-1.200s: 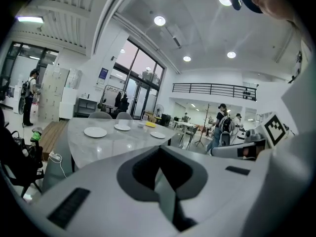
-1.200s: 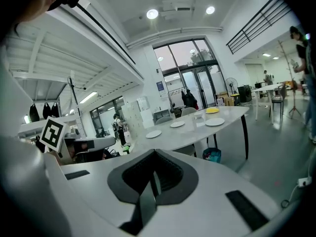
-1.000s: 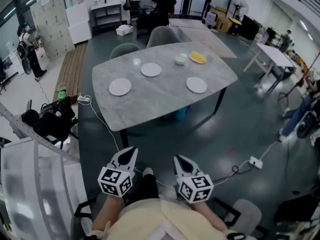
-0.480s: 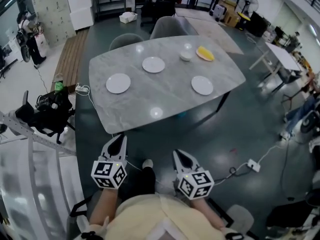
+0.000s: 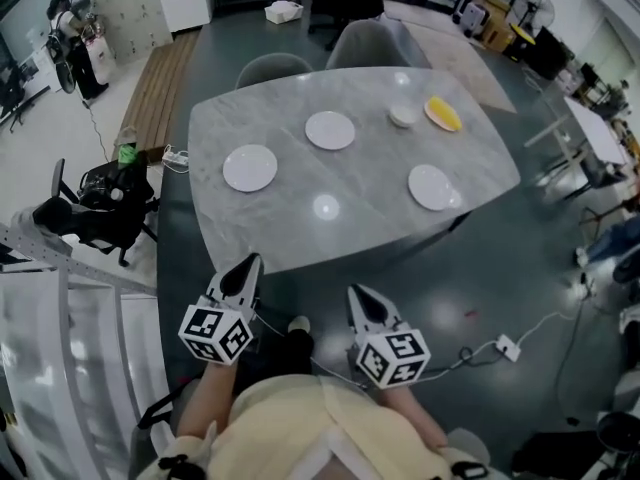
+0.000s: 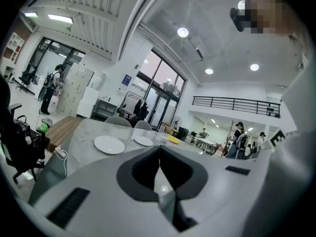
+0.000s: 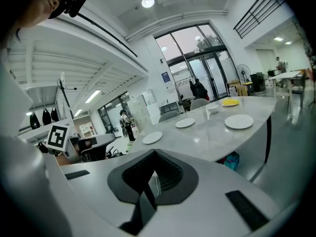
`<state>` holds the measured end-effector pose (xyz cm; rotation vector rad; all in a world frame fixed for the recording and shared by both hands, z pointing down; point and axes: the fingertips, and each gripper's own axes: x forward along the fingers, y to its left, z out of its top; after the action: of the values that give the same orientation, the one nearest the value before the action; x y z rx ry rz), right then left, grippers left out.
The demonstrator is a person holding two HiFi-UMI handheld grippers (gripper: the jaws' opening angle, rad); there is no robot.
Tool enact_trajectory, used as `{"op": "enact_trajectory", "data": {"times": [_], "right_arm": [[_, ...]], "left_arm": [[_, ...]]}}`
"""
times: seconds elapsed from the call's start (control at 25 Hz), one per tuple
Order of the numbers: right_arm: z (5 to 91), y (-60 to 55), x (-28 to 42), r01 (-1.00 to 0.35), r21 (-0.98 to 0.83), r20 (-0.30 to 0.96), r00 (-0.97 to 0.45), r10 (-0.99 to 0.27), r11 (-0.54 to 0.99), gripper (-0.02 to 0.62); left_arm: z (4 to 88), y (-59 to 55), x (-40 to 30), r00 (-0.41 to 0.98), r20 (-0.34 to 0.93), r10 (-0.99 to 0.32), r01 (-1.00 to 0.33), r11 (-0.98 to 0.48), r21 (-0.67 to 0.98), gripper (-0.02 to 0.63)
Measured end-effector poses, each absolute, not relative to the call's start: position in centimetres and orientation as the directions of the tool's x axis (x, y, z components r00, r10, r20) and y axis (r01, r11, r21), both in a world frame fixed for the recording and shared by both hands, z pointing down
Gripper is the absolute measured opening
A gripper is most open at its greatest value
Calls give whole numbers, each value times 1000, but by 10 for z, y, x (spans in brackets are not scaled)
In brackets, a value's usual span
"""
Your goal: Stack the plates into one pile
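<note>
three white plates lie well apart on the grey table (image 5: 360, 183): left plate (image 5: 250, 168), far plate (image 5: 330, 130), right plate (image 5: 432, 187). left gripper (image 5: 247, 266) and right gripper (image 5: 358, 295) hang short of its near edge, jaws together and empty, likely because no plate is within reach.

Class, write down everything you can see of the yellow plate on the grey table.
The yellow plate is round, shallow and plain bright yellow; its material is unclear. It lies flat and looks empty, near the far right edge of the grey marble-look table, close beside a small white bowl. As far as shows, only the table touches it.
</note>
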<state>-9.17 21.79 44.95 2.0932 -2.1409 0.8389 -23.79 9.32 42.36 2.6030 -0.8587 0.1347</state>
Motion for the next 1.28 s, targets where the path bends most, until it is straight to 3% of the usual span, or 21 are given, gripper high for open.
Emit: {"op": "enact_trajectory", "data": {"times": [0.16, 0.28, 0.64, 1.04, 1.28], "right_arm": [[447, 184, -85, -936, -352, 383, -114, -917, -31, 5], [448, 159, -84, -933, -360, 379, -137, -915, -9, 5], [462, 97, -80, -933, -358, 406, -184, -895, 30, 5], [462, 48, -63, -944, -317, 436, -230, -870, 90, 5], [465, 5, -51, -927, -319, 437, -329, -837, 198, 5]], "left_arm": [[432, 61, -232, 770, 268, -579, -637, -709, 302, 11], [441, 37, -232, 750, 300, -590, -662, -671, 334, 85], [465, -27, -248, 641, 366, -674, -767, -549, 332, 172], [485, -75, -246, 596, 404, -694, -796, -442, 414, 175], [500, -102, -238, 530, 438, -726, -837, -367, 405, 175]]}}
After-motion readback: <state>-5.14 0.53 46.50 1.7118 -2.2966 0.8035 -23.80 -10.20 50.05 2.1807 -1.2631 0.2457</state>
